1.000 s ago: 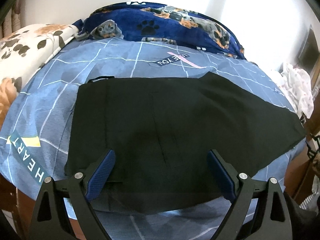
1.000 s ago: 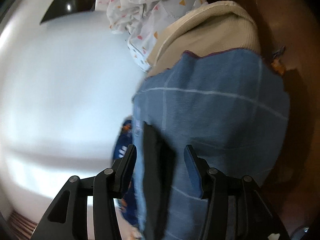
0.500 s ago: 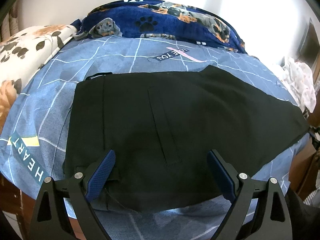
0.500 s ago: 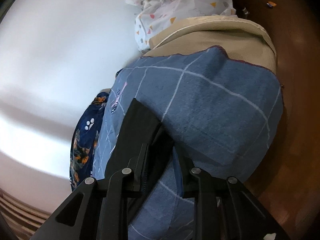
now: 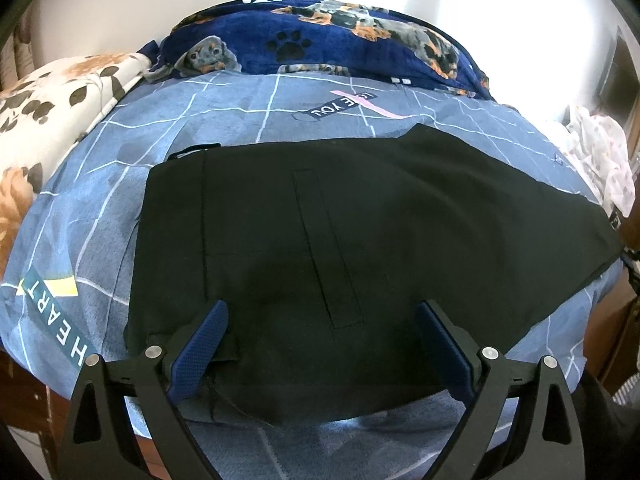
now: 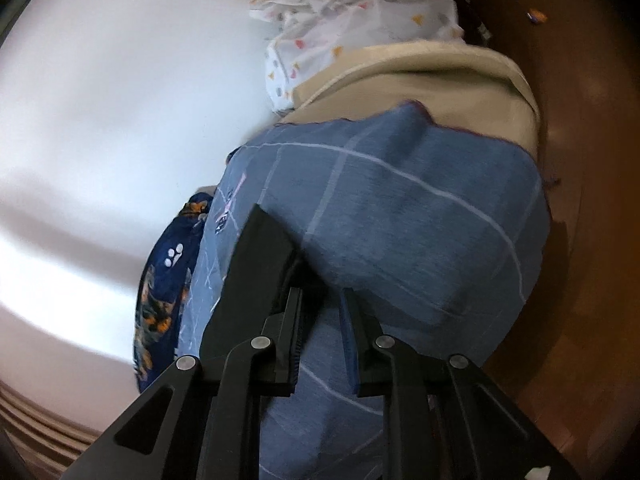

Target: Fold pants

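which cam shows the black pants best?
Left wrist: the pants lie spread flat on the bed, nearly the whole outline visible. Right wrist shows only a narrow edge-on strip of the pants beside the right tool.

**Camera positions**

Left wrist: low at the near bed (image 5: 100,216) edge, facing across toward the wall. Right wrist: rolled sideways, close at the bed's end corner. Both share the black pants (image 5: 360,240) (image 6: 256,264) and dog-print blanket (image 5: 340,48) (image 6: 164,280).
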A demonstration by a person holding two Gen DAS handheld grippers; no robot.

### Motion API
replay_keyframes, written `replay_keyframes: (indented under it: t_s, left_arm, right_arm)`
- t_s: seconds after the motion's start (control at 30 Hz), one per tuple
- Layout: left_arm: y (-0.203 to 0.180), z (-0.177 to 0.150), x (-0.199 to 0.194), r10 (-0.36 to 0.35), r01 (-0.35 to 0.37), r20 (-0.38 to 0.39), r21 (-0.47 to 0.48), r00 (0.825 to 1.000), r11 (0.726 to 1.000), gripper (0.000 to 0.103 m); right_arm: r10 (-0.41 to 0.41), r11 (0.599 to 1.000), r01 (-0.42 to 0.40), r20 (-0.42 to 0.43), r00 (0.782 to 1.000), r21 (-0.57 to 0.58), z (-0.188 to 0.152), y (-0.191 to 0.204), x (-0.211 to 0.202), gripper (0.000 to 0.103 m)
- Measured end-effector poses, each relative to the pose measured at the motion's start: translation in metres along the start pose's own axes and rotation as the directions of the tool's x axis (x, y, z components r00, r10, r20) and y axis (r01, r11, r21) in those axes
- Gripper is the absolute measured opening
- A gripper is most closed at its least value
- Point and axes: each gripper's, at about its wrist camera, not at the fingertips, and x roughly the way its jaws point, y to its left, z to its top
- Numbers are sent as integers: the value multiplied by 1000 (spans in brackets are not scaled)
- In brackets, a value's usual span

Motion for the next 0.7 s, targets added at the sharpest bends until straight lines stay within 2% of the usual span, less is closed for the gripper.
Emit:
replay_keyframes:
  t_s: [0.13, 0.27, 0.43, 0.5, 0.7]
  left_arm:
    - [0, 0, 0, 1, -1, 0, 2, 1000, 1000, 95]
    - [-2, 1, 2, 7, -7, -3, 10, 1000, 1000, 96]
    - [-3, 0, 3, 7, -7, -3, 10, 1000, 1000, 96]
    - [-3, 0, 3, 10, -10, -4, 12, 1000, 1000, 96]
    - [-2, 0, 3, 10, -10, -3, 13, 1000, 1000, 97]
  right_arm:
    - [-52, 998, 51, -19, 998, -41, 2, 12, 9, 20]
    - [-27, 1000, 27, -15, 1000, -15, 2, 7, 4, 19]
    - [-41, 999, 40, -10, 999, -15, 0, 7, 6, 15]
    - [-42, 999, 42, -6, 999, -19, 1, 10, 5, 10]
    - [-50, 998, 50, -1, 999, -43, 3, 16, 9, 9]
